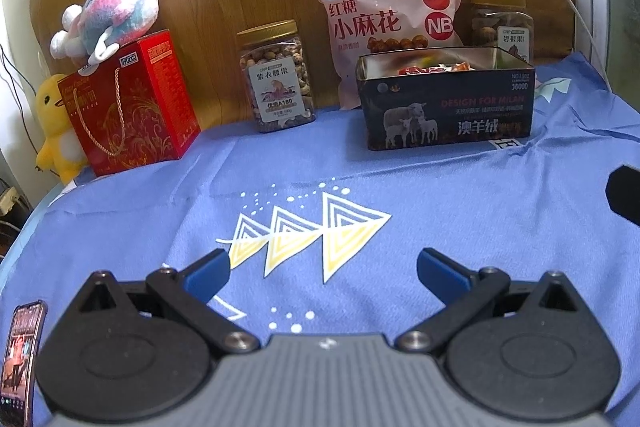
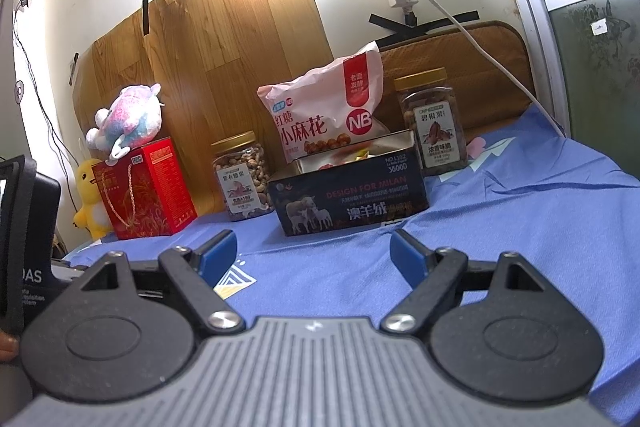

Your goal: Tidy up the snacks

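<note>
Left wrist view: left gripper and right gripper both gape empty; dark open metal tin sits centre-right. Approach the gold-lidded clear nut jar squarely, gripping mid-body.

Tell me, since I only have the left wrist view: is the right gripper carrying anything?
Observer: No. The right gripper is open, with nothing between its fingers, only the blue cloth beyond them.
Operator: The tin hides the lower part of the jar behind it on the right. Is that jar upright?
Observer: Yes. In the right wrist view the jar stands upright on the cloth behind the back right corner of the tin, with its gold lid on and its label in full view. I cannot tell whether it touches the tin.
</note>
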The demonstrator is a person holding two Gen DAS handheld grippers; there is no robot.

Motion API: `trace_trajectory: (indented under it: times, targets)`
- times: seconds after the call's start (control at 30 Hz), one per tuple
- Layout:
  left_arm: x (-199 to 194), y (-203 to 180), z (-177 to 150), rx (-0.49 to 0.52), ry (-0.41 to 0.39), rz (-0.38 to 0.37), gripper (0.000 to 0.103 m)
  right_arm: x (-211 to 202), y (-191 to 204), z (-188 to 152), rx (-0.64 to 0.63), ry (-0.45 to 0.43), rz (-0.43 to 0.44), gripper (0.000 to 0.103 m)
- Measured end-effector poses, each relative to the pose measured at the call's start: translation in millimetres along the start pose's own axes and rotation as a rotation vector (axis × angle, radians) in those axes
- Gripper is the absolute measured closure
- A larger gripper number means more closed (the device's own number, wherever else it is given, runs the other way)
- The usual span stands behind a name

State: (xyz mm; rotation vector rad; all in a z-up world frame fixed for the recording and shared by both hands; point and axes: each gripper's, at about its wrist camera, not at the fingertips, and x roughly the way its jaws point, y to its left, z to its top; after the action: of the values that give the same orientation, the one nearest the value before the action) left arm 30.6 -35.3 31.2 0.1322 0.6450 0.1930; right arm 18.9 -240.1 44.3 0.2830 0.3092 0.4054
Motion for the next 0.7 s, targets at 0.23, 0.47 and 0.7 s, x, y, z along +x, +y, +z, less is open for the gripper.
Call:
trace_trajectory:
  times: [0.23,0.47,0.7]
  targets:
    - [-0.2,-0.4,0.0,0.003,0.001,0.004,0.0,-0.2,0.3,0.1,0.0,-0.001,-0.001,0.017]
    - [1.1,-0.1,0.4,0.002,0.01,0.0,0.0,0.5,0.9,-1.0,0.0,0.0,-0.001,0.017]
    - [2.1,0.6,1.2,-0.001,0.019,-0.005,0.0,0.7,1.2,-1.1,0.0,-0.001,-0.003,0.017]
